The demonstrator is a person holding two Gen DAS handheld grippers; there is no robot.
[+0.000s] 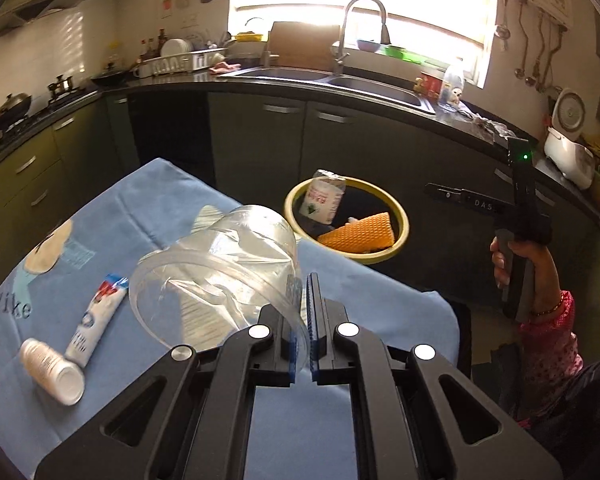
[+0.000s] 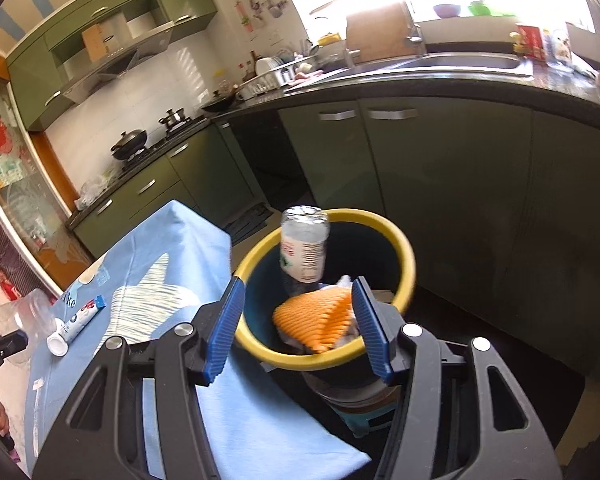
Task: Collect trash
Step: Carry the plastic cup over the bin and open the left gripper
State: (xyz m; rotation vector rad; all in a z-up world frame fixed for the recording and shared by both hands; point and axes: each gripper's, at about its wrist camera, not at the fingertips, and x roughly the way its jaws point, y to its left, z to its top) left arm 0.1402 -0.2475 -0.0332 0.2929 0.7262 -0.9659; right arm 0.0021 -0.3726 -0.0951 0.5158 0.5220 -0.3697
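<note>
room: green-cabinet kitchen, black countertop with a double sink [image 1: 340, 80] under a really bright window
bench: covered with a light blue cloth [image 1: 148, 216] that has a cartoon print on it
left gripper [image 1: 303, 328]: jaws clamped on the rim of a clear plastic tub [image 1: 216, 272], which is tipped on its side and held up over the cloth
right gripper [image 2: 298, 324]: jaws wide open, nothing between them, sitting right over the bin
trash bin [image 2: 408, 256]: yellow rim, dark inside, just past the bench edge
in the bin: an orange honeycomb-looking piece [image 2: 312, 316] and some crumpled white stuff
plastic bottle [image 2: 305, 250]: blurry, over the bin's opening
still on the cloth: a toothpaste tube [image 1: 94, 322] and a small white bottle [image 1: 52, 372] lying beside it
</note>
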